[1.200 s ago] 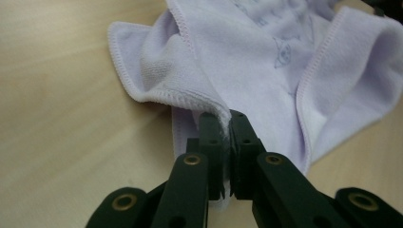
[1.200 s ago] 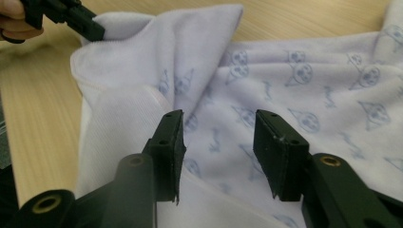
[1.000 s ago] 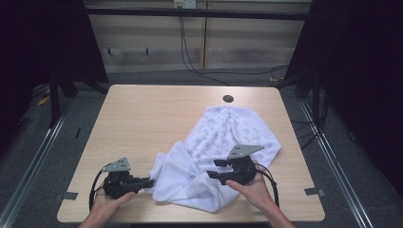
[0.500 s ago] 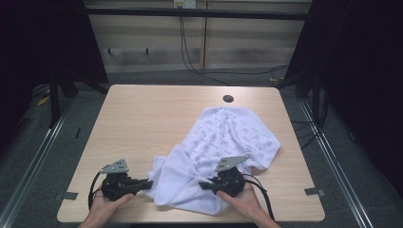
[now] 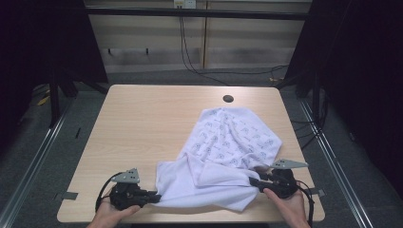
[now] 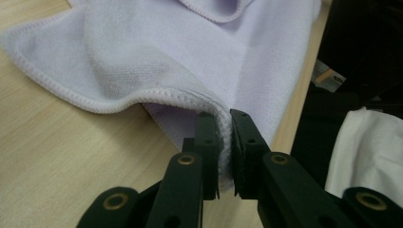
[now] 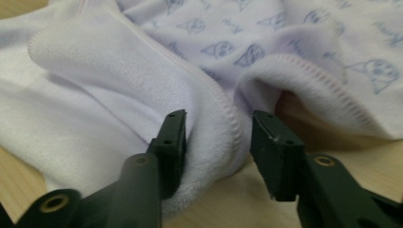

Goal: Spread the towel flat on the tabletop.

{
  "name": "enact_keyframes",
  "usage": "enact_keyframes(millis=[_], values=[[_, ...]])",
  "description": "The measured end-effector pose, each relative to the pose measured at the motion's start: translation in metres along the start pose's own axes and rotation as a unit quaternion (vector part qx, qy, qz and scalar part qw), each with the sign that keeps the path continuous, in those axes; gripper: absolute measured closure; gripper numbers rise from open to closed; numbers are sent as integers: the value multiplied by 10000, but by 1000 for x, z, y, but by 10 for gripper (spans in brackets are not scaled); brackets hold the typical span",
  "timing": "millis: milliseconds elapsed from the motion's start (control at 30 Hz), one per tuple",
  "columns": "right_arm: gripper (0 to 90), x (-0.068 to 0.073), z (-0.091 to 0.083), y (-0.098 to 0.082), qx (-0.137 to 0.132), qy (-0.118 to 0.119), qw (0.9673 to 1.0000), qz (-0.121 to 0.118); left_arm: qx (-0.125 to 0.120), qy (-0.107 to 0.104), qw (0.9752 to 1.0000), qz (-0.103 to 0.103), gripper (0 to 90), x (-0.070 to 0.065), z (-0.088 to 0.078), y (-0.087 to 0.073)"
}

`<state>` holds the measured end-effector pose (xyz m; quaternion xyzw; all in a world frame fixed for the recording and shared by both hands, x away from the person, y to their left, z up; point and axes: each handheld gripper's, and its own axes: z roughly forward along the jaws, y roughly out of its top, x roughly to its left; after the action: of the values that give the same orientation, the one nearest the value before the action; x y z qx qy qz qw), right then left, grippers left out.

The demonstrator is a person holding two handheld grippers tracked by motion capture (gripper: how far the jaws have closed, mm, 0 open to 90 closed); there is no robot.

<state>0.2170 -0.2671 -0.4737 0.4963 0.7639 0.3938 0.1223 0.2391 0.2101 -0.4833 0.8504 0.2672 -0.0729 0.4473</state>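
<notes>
A white towel w/ a small printed pattern is being spread on the wooden table, on the right half, from the near edge towards the far side, approx. up to a round hole in the tabletop. It is lying crumpled and partly folded over itself.

The left gripper is being held at the near left corner of the towel. In the left gripper view its jaws are almost together and the stitched hem is being pinched between the pads; they have just been opening a little, but the cloth is still clamped.

The right gripper is being held at the near right edge of the towel. In the right gripper view the jaws are standing apart, having just been opening; a thick fold of towel is lying between them, touching one pad, w/ a gap at the other pad.
</notes>
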Motion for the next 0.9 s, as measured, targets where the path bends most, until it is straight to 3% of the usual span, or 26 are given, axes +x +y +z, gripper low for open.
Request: enact_keyframes(millis=[67, 133, 167, 200, 267, 367, 400, 433, 533, 567, 633, 667, 700, 767, 900], values=[[521, 0, -3, 4, -141, 128, 9998, -115, -142, 41, 9998, -91, 764, 3, -6, -1], [515, 2, -3, 7, -157, 107, 9997, -139, -217, 150, 9995, -156, 689, 5, -9, 0], [495, 3, -3, 11, -181, 121, 9996, -204, -320, 216, 9991, -202, 689, 10, -13, 1], [471, 6, -4, 20, -350, 161, 9990, -208, -548, 338, 9975, -286, 632, 14, -19, 3], [448, 4, -6, 27, -470, 170, 9985, -210, -695, 380, 9964, -315, 588, 18, -23, 6], [449, 1, -7, 34, -630, 327, 9973, -185, -877, 374, 9947, -388, 570, 24, -22, 12], [441, 3, -5, 37, -605, 215, 9975, -279, -877, 374, 9947, -388, 563, 24, -22, 12], [443, 5, -4, 40, -605, 255, 9974, -299, -921, 410, 9942, -386, 559, 25, -23, 17], [469, 8, 7, 49, -573, 700, 9955, -287, -933, 535, 9936, -335, 610, 26, -20, 23], [486, 10, 14, 51, -554, 861, 9943, -308, -886, 585, 9939, -308, 664, 28, -16, 26], [503, 18, 34, 57, -355, 1086, 9927, -394, -595, 410, 9972, -169, 829, 34, -1, 29], [510, 23, 44, 60, -246, 1132, 9920, -507, -331, 535, 9979, -171, 859, 38, 10, 30], [521, 27, 54, 63, -146, 1241, 9904, -585, -112, 638, 9976, -240, 856, 41, 22, 31], [539, 36, 72, 70, 25, 1365, 9885, -656, 82, 593, 9978, -292, 836, 47, 35, 32], [565, 48, 101, 75, 305, 1490, 9845, -875, 312, 589, 9977, -115, 822, 41, 39, 28]])
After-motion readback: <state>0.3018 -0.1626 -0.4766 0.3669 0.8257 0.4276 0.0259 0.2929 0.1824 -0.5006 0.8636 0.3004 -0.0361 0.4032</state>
